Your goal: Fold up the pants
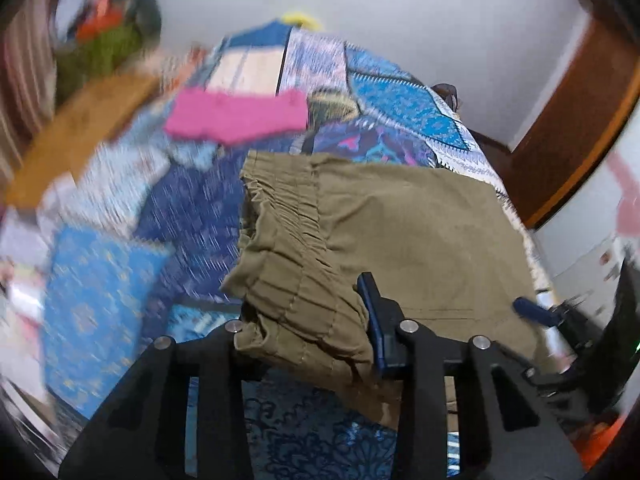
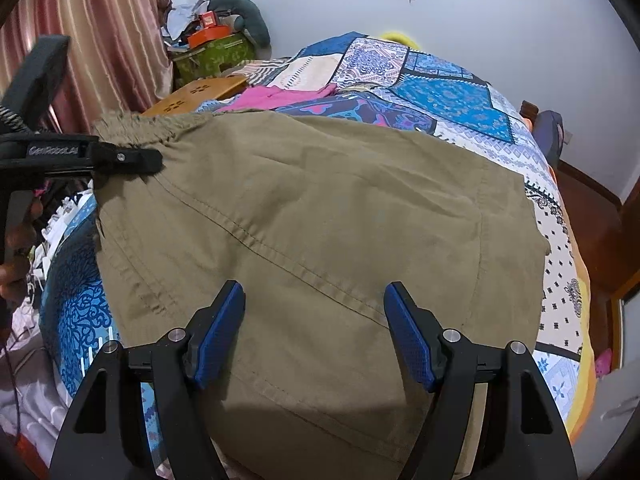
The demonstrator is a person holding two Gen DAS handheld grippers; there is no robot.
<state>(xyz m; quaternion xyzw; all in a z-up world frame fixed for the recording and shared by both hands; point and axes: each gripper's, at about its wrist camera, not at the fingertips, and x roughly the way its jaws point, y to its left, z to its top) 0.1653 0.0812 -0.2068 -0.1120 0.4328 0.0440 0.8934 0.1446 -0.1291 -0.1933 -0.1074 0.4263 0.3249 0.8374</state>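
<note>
Olive-brown pants [image 2: 320, 200] lie spread across a patchwork bedspread [image 2: 440, 92], their gathered elastic waistband [image 2: 136, 128] at the far left. In the left wrist view the waistband [image 1: 288, 264] is bunched up and lifted between the fingers of my left gripper [image 1: 316, 300], which is shut on it. Only one blue pad [image 1: 372, 320] shows; fabric hides the other. The right wrist view shows the left gripper [image 2: 132, 160] clamped at that waistband corner. My right gripper [image 2: 316, 332] hovers open over the near part of the pants, with nothing between its blue pads [image 2: 220, 336].
A pink garment [image 2: 276, 96] lies on the bed beyond the pants. A wooden board [image 2: 200, 94] and a green box [image 2: 212, 54] with clutter stand by the striped curtain [image 2: 100, 40] at far left. Dark wooden trim [image 1: 580, 120] runs along the right. A hand [image 2: 16, 240] shows at left.
</note>
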